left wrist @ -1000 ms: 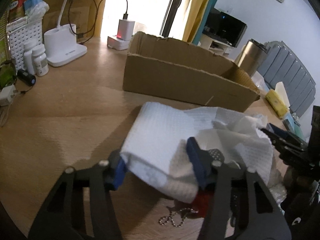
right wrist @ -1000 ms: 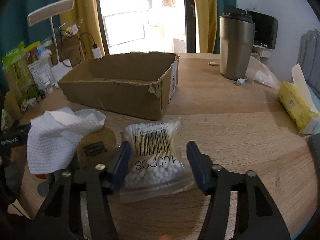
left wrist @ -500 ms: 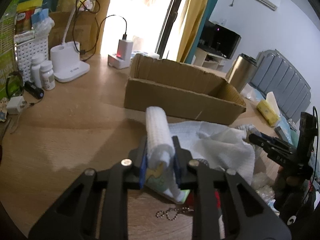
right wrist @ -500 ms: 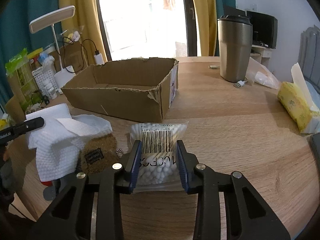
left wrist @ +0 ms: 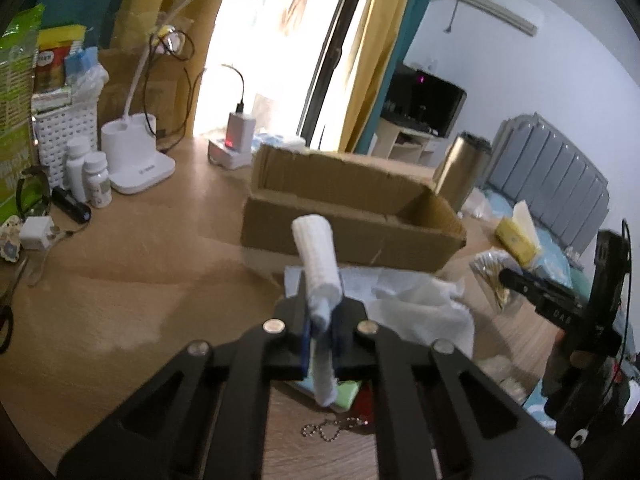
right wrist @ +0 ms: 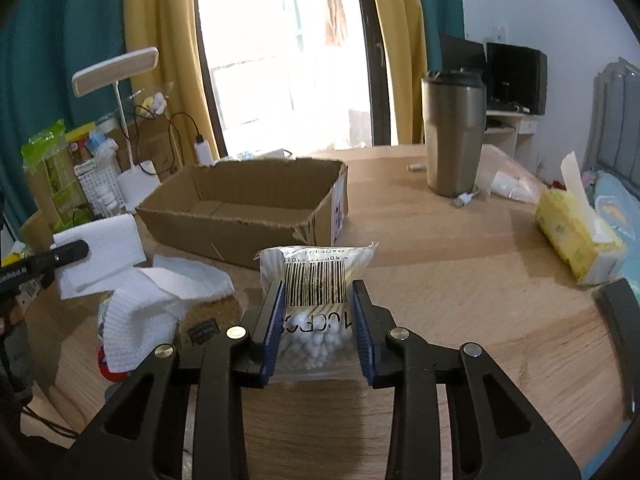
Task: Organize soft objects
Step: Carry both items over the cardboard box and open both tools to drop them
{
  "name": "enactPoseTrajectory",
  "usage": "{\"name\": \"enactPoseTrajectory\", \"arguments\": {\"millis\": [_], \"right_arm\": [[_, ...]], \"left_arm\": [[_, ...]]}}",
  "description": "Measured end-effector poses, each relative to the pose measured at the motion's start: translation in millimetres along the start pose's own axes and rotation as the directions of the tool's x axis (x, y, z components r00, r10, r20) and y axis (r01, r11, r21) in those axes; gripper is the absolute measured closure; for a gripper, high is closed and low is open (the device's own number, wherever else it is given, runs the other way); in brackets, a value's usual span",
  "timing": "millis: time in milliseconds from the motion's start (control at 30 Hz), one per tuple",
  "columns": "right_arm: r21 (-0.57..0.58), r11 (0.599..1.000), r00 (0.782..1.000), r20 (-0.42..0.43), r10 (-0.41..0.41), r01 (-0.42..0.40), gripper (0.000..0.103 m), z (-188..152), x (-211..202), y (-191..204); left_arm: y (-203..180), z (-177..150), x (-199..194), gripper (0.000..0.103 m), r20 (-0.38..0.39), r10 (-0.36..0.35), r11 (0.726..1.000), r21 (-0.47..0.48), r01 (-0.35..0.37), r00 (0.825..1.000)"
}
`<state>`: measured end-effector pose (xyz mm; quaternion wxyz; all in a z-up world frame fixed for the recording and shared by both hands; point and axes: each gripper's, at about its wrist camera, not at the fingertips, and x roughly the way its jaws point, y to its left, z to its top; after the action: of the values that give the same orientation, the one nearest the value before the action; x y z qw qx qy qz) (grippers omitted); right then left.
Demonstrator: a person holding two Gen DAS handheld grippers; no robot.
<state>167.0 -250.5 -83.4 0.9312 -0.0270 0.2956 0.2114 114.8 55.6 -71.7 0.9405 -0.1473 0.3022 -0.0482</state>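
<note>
- One pale wooden table fills both views; behind it at 12 o'clock a bright glass door sits between yellow curtains and teal ones; a dark screen stands at 2 o'clock in the right wrist view against a white wall.
- An open cardboard box lies on the table at 11 o'clock in the right wrist view; a steel tumbler stands at 1 o'clock, well apart from the box; a yellow tissue pack rests at 3 o'clock; a white desk lamp and small white bottles stand at 10 o'clock in the left wrist view.
- The left gripper is pinched tight on a white waffle-textured cloth; a rolled fold stands up above the fingertips toward 12 o'clock, in front of the box, and a thin tail hangs below; the rest of the cloth trails crumpled toward 3 o'clock on the table.
- The right gripper is clamped on a clear bag of cotton swabs, its jaws partly apart with the pads pressing both sides; the bag shows a black barcode above and white swab tips below; it sits at the centre, nearer than the box's corner.
- A bead chain lies on the table at 6 o'clock under the left gripper.
</note>
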Motion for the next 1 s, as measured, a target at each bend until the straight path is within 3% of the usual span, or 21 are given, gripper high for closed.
{"name": "enactPoseTrajectory", "arguments": {"millis": [467,867,1000], "right_arm": [[-0.03,1.0,0.995,0.103,0.007,-0.004,0.068,31,-12,3],[-0.052,0.998,0.991,0.13,0.035,-0.028,0.068,61,8,7],[-0.044,0.998,0.991,0.121,0.051,-0.046,0.068,67,21,8]], "left_arm": [[9,40,-18,0.096,0.146,0.018,0.998,0.052,-0.026,0.989],[21,73,9,0.096,0.137,0.003,0.997,0.077,-0.014,0.991],[22,81,23,0.096,0.133,-0.032,0.994,0.105,0.018,0.991]]}}
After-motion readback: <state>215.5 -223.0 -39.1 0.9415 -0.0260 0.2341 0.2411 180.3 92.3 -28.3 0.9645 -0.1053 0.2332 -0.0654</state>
